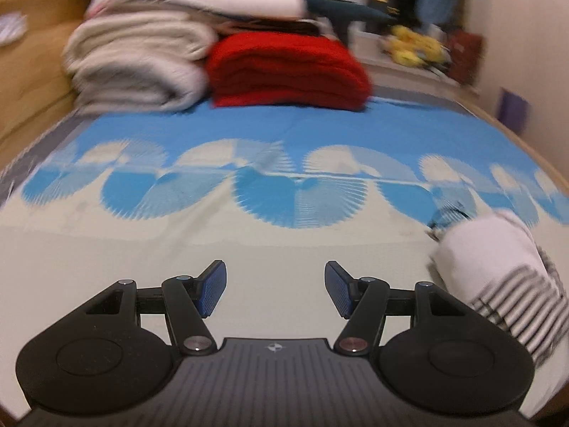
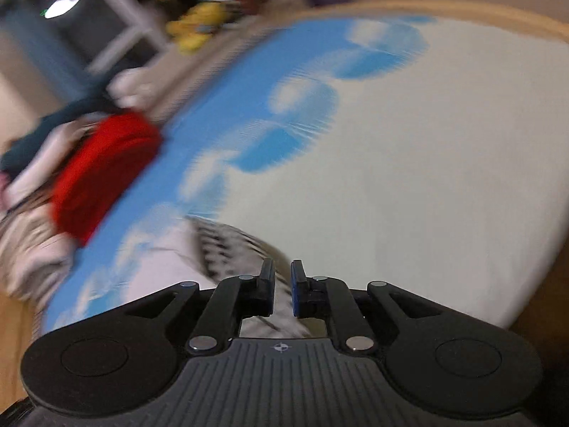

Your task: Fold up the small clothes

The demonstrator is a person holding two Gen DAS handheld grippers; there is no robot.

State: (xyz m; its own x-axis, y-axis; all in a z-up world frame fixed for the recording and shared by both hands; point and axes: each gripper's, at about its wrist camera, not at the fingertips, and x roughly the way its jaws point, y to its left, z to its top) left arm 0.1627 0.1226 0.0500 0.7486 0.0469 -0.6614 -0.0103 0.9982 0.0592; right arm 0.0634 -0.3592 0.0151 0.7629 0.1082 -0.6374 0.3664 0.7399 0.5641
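Left gripper: your left gripper (image 1: 276, 286) hangs over the pale near part of the bed with its jaws spread wide and nothing between the blue pads.
Right gripper: your right gripper (image 2: 282, 286) shows a narrow gap between its fingers; the jaws stand slightly parted and the pads press on nothing you can make out. The view is tilted and blurred.
Striped garment: the small striped garment (image 1: 512, 284), white with grey stripes, lies bunched on the sheet at the near right, just beside the left gripper's right finger but apart from it. In the right wrist view the same cloth (image 2: 227, 245) lies just past the fingertips and to their left; whether it touches them you cannot tell through the blur.
Bed sheet: the sheet (image 1: 249, 242) is cream near you, with a band of blue fan shapes across the middle and plain blue farther off.
Far stack: a folded red blanket (image 1: 288, 71) sits on the far blue part, touching a folded cream blanket (image 1: 138, 64) on its left, with more folded things piled behind.
Background: yellow soft toys (image 1: 416, 46) lie far right beyond the bed.
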